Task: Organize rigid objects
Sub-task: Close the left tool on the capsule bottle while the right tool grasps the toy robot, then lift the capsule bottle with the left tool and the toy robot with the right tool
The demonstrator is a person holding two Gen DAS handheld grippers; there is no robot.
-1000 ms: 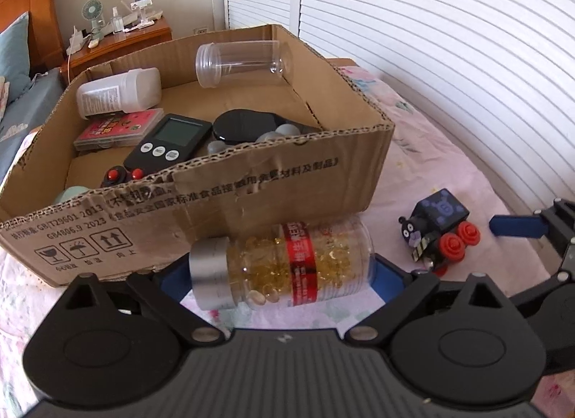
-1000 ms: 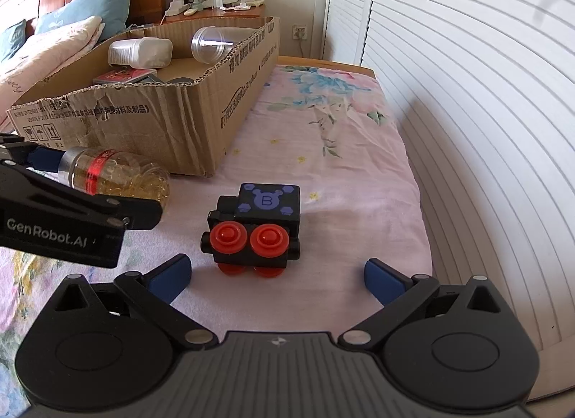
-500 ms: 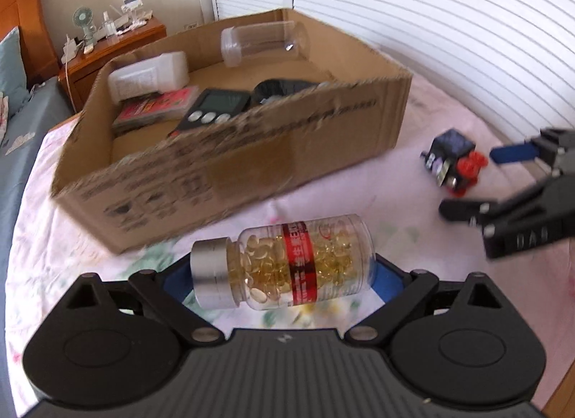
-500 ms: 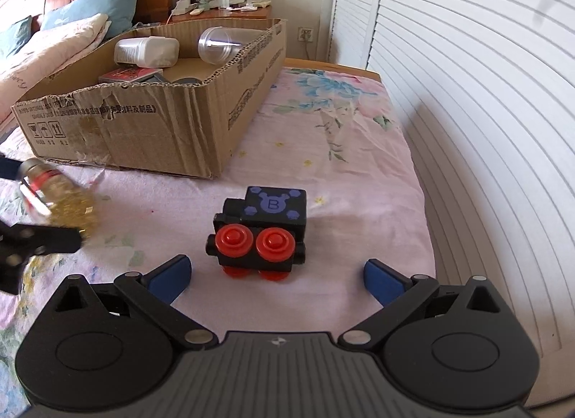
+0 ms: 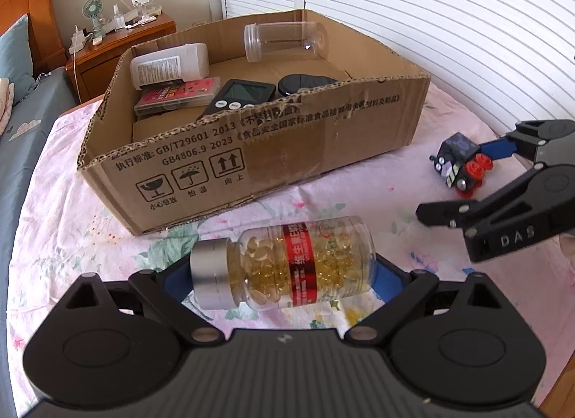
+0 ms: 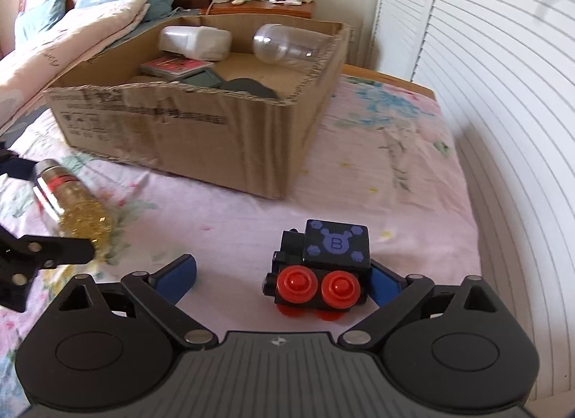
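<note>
The left tool (image 5: 284, 274) held the bottle (image 5: 284, 267) crosswise between its blue pads (image 5: 386, 281), the jaws spread wide over its length: the silver cap was against the left pad and the base against the right, so the long axis ran from finger to finger, tipped slightly up to the right. It appeared lifted just clear of the bed (image 5: 72, 224). The box (image 5: 251, 152) lay straight ahead of and beyond this tool, its near wall facing it, so the coming move would likely be forward and up over that wall. The bottle was clear plastic, packed with yellow capsules, with a red band around its middle.

The right tool (image 6: 284, 276) was closing, its jaws wide. The toy (image 6: 320, 267) sat on the bed between them, hard by the right pad (image 6: 382, 285), though whether they touched could not be told; a wide gap remained to the left pad (image 6: 178, 274). The toy was thus off-centre, to the right of the tool's midline. It was a blocky black train with two red wheels facing the camera and a purple "B" panel on top. The box stood well beyond it, up and to the left.

Inside the box lay a white bottle (image 5: 169, 65), a clear jar (image 5: 284, 40), a red case (image 5: 176, 94) and a timer (image 5: 239, 94).
</note>
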